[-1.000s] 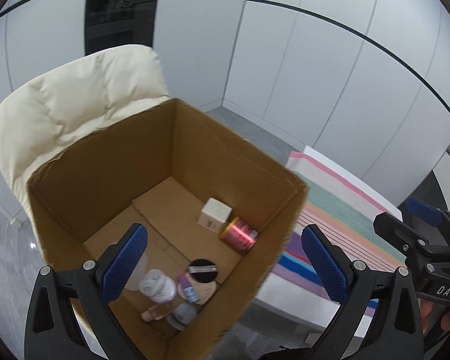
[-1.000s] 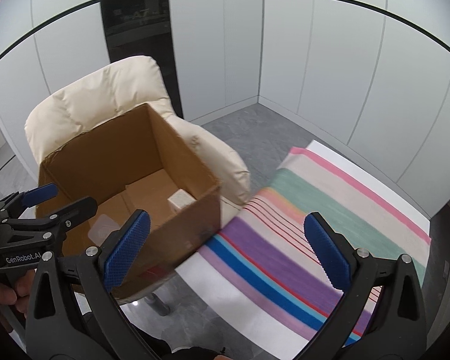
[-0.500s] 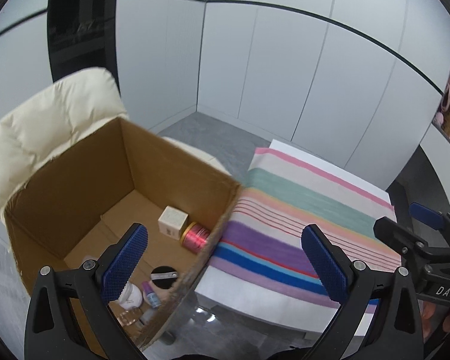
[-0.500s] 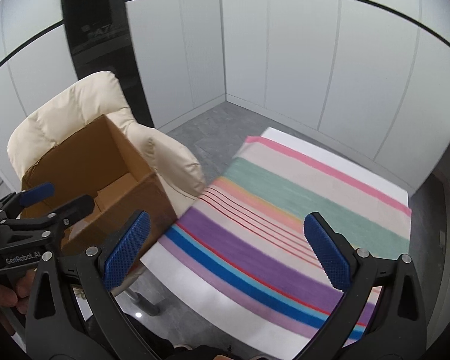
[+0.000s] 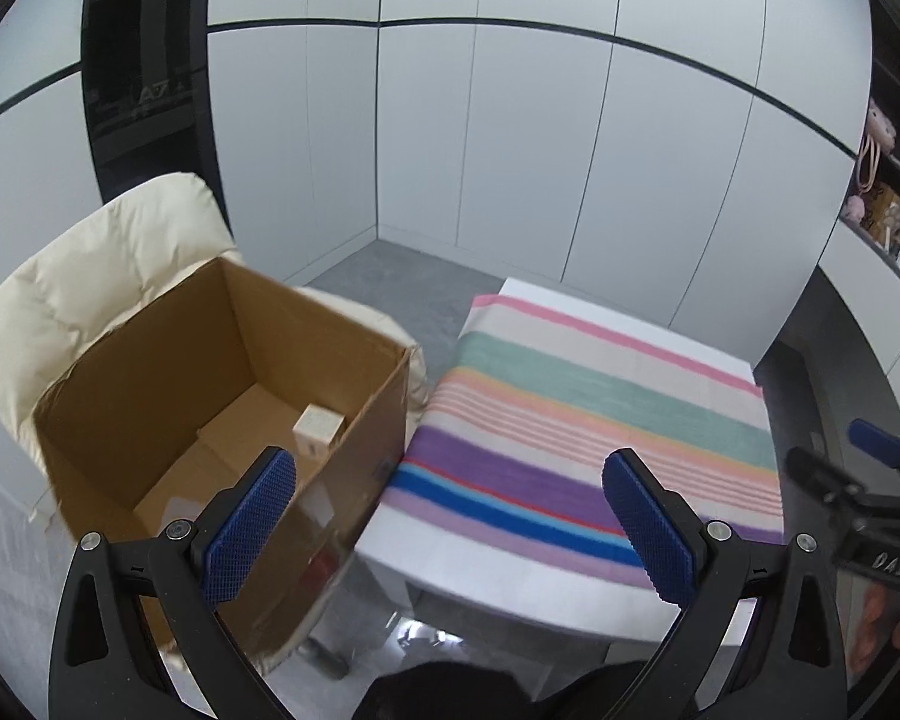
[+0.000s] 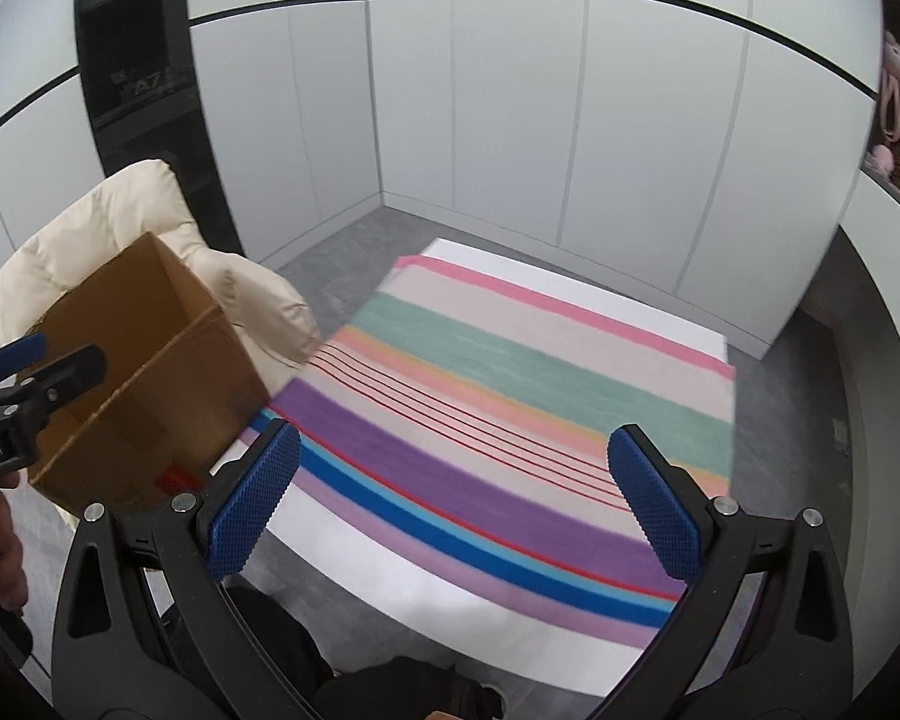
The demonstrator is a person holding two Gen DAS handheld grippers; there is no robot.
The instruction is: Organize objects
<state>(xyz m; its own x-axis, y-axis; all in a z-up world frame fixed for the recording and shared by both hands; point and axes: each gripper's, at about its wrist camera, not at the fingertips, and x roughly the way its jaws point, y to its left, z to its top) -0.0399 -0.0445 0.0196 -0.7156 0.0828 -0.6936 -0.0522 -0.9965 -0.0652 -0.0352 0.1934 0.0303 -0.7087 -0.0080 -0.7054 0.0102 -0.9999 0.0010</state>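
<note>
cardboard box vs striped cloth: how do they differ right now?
The cardboard box is plain brown, while the striped cloth is multicoloured. The box stands open-topped on the cream chair; the cloth lies flat on a white table. The box holds a small pale carton; nothing sits on the cloth.

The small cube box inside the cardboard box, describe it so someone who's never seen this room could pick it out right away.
Left of the striped table a cream chair carries an open cardboard box. On its floor, against the wall nearest the table, sits the small cube box. It is pale cream, lighter than the brown cardboard around it, and the only thing clearly visible in there.
</note>
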